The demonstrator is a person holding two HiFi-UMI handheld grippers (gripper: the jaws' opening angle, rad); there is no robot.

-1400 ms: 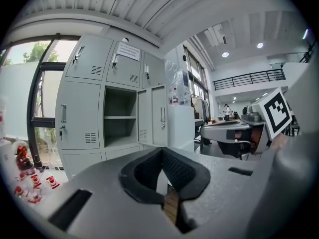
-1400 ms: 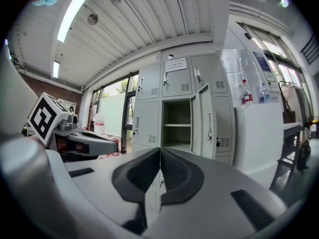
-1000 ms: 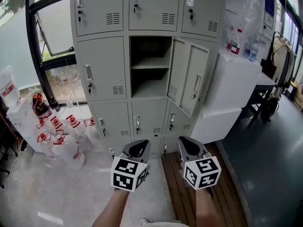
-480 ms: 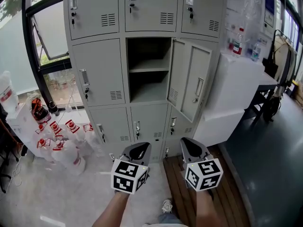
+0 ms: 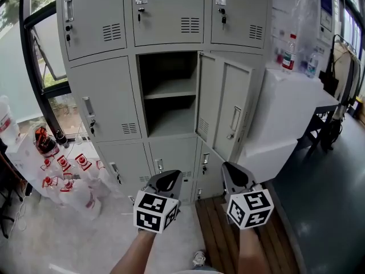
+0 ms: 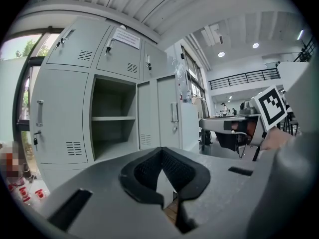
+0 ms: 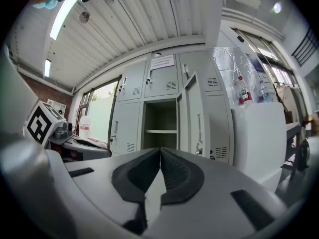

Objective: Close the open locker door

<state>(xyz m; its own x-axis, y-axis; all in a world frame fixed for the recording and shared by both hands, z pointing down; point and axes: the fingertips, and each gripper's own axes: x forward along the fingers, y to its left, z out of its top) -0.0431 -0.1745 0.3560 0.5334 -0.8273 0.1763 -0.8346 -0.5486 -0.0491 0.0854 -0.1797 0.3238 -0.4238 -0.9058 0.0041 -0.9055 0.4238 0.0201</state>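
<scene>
While the locker door (image 5: 225, 107) hangs open, left tongs (image 5: 169, 178) and right tongs (image 5: 233, 172) (both empty) sit pressed together.

Red-labelled jugs (image 5: 77, 187) cluster below the window (image 5: 41, 50); bottles (image 5: 290, 55) stand atop a white cabinet (image 5: 285, 113).

One open locker door (image 5: 225, 110) and two tools (image 5: 166, 180) (image 5: 235, 176).

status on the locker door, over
Left tongs, right tongs shut, empty. Locker door open, untouched, hinged right. Nothing seen blocking its swing.
</scene>
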